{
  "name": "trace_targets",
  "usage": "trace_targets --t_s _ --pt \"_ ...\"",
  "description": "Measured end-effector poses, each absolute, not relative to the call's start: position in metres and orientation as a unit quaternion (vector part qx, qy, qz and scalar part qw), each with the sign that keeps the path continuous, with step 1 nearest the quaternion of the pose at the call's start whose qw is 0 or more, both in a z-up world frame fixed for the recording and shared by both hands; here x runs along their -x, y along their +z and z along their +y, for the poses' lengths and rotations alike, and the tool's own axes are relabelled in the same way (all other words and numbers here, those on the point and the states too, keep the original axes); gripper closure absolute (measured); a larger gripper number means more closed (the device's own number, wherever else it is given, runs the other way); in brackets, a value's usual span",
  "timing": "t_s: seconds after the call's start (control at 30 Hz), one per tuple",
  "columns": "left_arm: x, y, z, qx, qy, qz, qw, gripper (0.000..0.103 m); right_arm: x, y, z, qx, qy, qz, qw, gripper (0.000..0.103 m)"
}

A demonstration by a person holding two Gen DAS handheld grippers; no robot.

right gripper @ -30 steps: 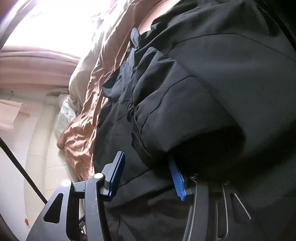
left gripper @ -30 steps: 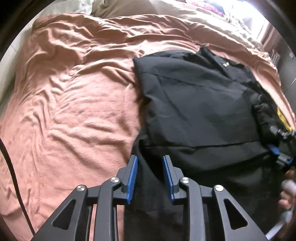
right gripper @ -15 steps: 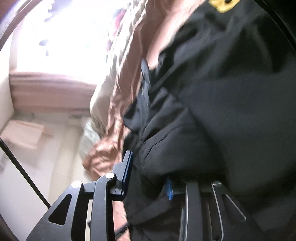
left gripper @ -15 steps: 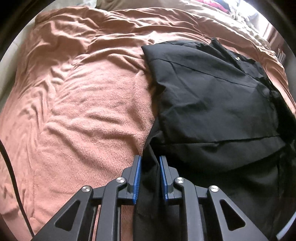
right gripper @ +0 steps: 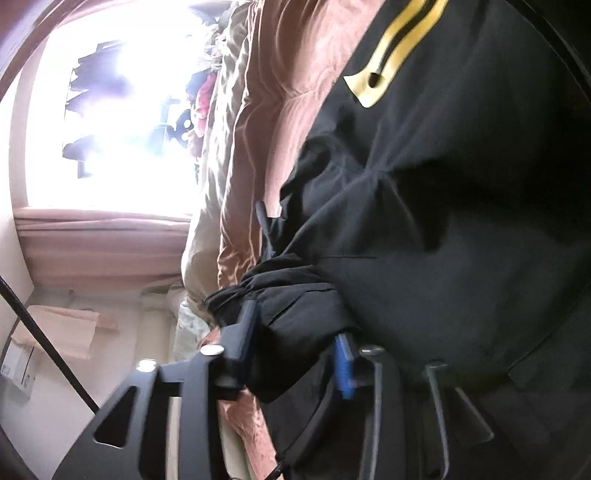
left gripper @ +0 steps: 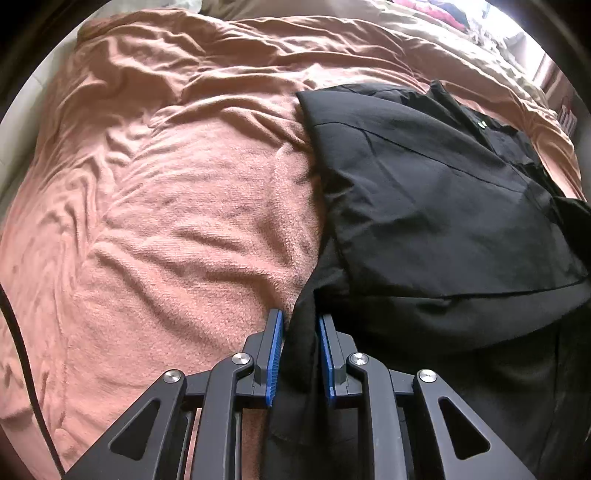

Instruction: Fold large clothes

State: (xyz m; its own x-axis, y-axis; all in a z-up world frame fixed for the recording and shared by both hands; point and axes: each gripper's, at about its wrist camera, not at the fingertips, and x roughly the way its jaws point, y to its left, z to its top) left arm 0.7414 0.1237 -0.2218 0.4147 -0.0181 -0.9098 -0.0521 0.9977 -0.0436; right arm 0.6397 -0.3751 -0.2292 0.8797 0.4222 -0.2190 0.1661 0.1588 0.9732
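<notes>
This is a bedroom in a home. A wide bed is covered by a rumpled salmon-pink fleece blanket (left gripper: 177, 206), with an olive-beige quilted duvet (left gripper: 424, 33) bunched along its far side. A black garment with a yellow printed emblem (right gripper: 443, 221) lies spread on the blanket. Beyond the bed, a bright window (right gripper: 110, 110) is overexposed, edged by a gathered dusty-pink curtain (right gripper: 99, 243). A heap of mixed coloured clothes (right gripper: 199, 96) sits near the window. Cream-painted walls (right gripper: 48, 424) close the room in, with no work furniture or machines.
</notes>
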Motion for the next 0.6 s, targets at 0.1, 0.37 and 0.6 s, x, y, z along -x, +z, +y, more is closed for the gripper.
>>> trace_targets --t_s 0.1,0.37,0.6 --pt "-0.742 -0.221 0.122 0.029 0.014 0.542 0.840 0.082 -0.638 -0.226 -0.382 -0.642 0.099 0.225 0.726 0.030" --pt "-0.743 -0.221 0.125 0.054 0.031 0.537 0.841 0.082 -0.618 -0.215 -0.399 -0.620 0.099 0.216 0.747 0.020" --pt "-0.724 -0.207 0.142 0.137 0.042 0.504 0.852 0.082 -0.579 -0.194 -0.424 -0.543 0.008 0.254 0.800 0.020"
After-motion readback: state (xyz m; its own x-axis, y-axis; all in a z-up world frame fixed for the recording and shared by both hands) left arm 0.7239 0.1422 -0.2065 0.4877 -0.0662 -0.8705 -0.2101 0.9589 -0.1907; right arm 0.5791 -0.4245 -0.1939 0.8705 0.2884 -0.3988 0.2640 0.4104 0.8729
